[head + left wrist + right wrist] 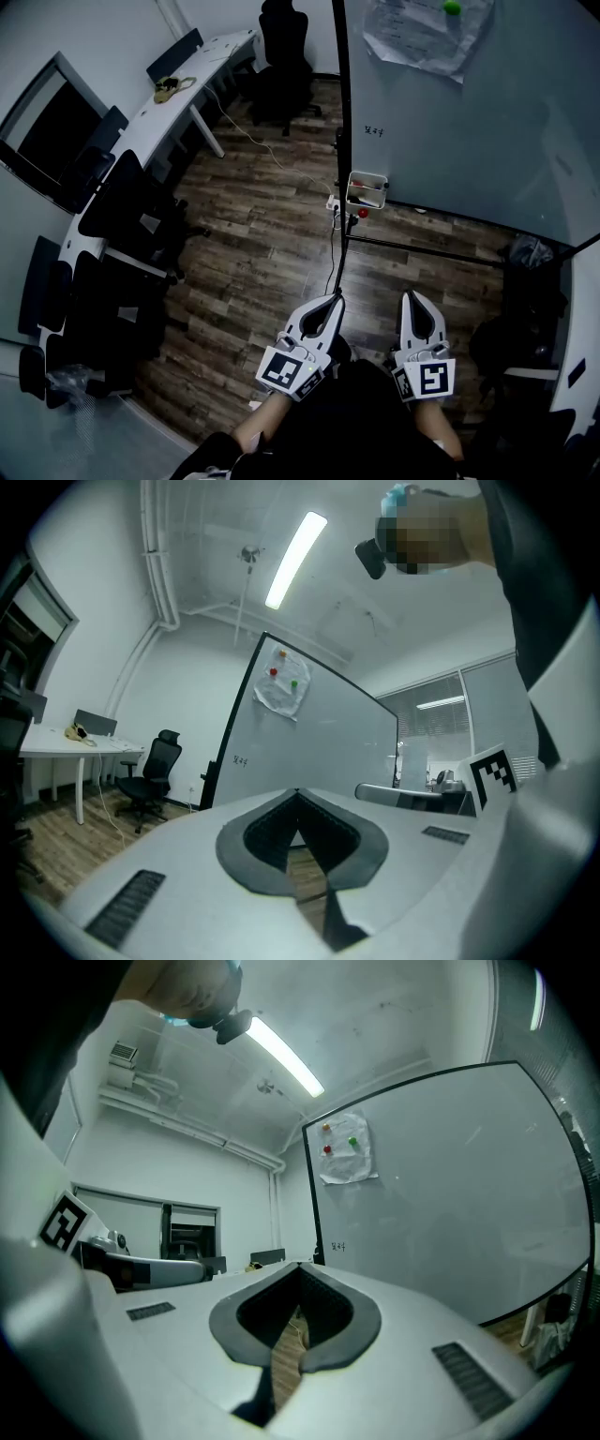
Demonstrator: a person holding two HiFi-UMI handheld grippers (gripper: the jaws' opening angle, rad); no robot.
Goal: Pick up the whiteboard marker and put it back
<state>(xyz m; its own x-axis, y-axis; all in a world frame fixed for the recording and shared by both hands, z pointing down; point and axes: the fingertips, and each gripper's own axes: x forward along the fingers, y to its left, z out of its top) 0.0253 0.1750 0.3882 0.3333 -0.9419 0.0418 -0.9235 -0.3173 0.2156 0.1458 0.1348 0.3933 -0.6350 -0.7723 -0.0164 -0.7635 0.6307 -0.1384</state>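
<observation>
A large whiteboard (450,122) on a black frame stands ahead and to the right. A small white holder box (367,190) hangs at its lower left edge with small dark, red and green things in it; I cannot single out a marker. My left gripper (336,298) and right gripper (410,295) are side by side low in the head view, pointing level toward the board and well short of the box. In the left gripper view, the left gripper (298,792) has its tips together and holds nothing. The right gripper (302,1265) looks the same in its own view.
A sheet of paper (427,33) is held on the board by magnets. White desks (141,122) with black chairs (122,211) line the left side, and an office chair (281,56) stands at the back. A cable (267,145) runs over the wooden floor. A dark bag (530,253) lies at the right.
</observation>
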